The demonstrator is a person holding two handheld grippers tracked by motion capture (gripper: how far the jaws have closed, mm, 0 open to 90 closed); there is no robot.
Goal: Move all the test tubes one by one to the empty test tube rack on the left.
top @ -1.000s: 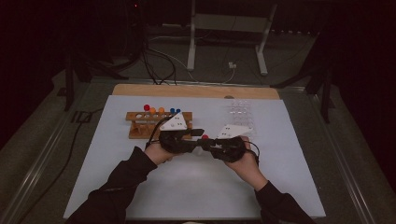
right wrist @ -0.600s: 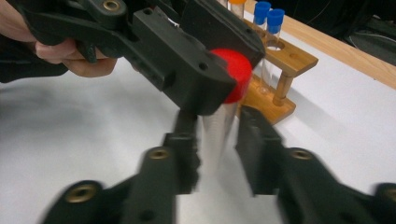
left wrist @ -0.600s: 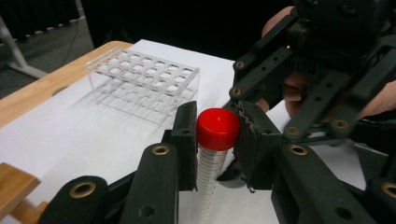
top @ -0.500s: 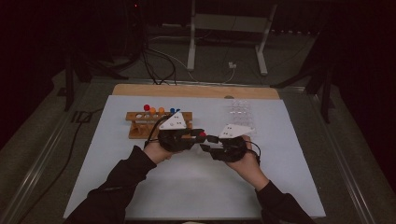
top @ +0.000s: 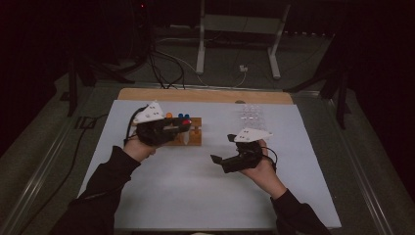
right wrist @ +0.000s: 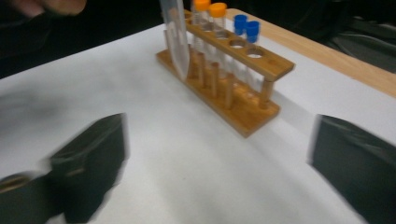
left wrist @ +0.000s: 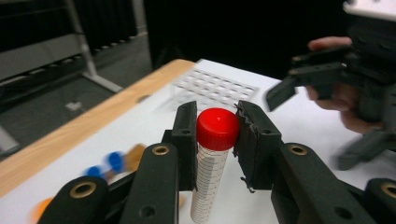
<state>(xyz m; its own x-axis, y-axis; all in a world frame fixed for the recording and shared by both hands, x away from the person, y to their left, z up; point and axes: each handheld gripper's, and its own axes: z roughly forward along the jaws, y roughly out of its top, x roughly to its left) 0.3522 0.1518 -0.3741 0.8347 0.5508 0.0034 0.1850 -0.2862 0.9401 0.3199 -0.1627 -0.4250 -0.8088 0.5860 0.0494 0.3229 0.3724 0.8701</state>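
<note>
Red-capped test tube (left wrist: 215, 154) pinched upright in my left hand-held gripper (left wrist: 215, 135) near the wooden rack (top: 188, 133); my right hand-held gripper (top: 221, 152) has just spread wide, empty.

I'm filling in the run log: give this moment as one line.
left gripper: shut on red-capped tube | right gripper: open, jaws just opening, nothing between | wooden rack: orange- and blue-capped tubes

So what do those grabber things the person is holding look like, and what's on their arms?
Each hand-held gripper is black, with two chunky flat jaws. The left hand-held gripper and the right hand-held gripper each carry a pale grey three-cornered plate on top, dotted with small marks. Brass-coloured rivets sit in the jaw arms. A thin black cable trails from the left one. The person wears dark long sleeves.
</note>
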